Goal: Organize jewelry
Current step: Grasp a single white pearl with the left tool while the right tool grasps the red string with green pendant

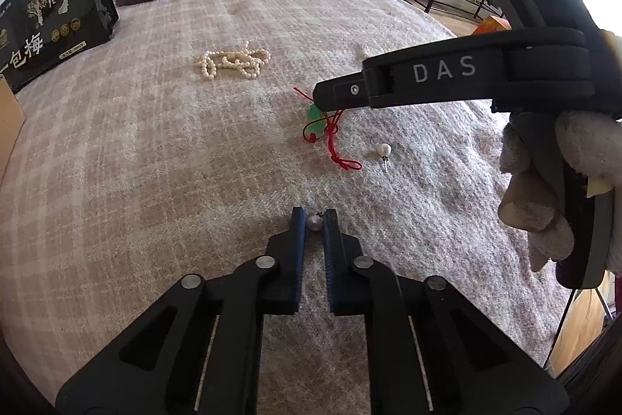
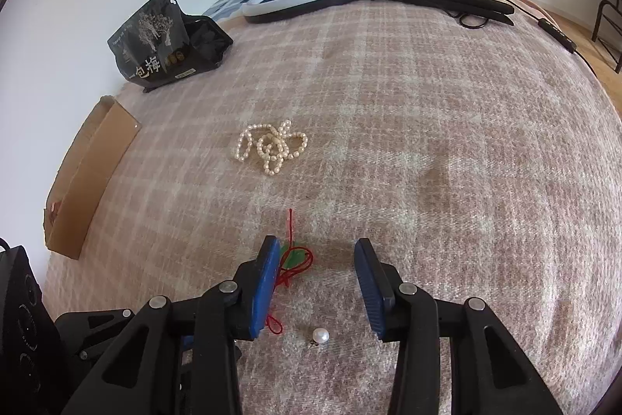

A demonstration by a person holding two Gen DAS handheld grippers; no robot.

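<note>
1. Left gripper (image 1: 314, 220): jaws drawn in narrow around a small grey pearl earring (image 1: 313, 223) lying on the plaid blanket (image 1: 155, 162). The pads sit tight against it on both sides, so I judge it pinched, though not yet lifted off the cloth.
2. Right gripper (image 2: 317, 255): jaws about half wide, nothing between the pads. It hangs over a green pendant (image 2: 289, 257) on a red cord (image 2: 299, 261); the left finger (image 2: 266, 282) covers part of the cord.
3. A white pearl earring (image 2: 321, 334) lies loose on the blanket, below the right gripper's opening, untouched.
4. A pearl necklace (image 2: 272, 146) lies in a tangled heap further up the blanket, well apart from both grippers.
5. A cardboard box (image 2: 83, 177) sits at the blanket's left edge; I cannot see inside it, so whether anything is already stored there I cannot tell. It is my guess for the destination.
6. Progress: early. 4 pieces remain on the blanket, 1 of them in the left grip. Left to do: lift and place that earring, then the pendant, the white earring and the necklace.
</note>
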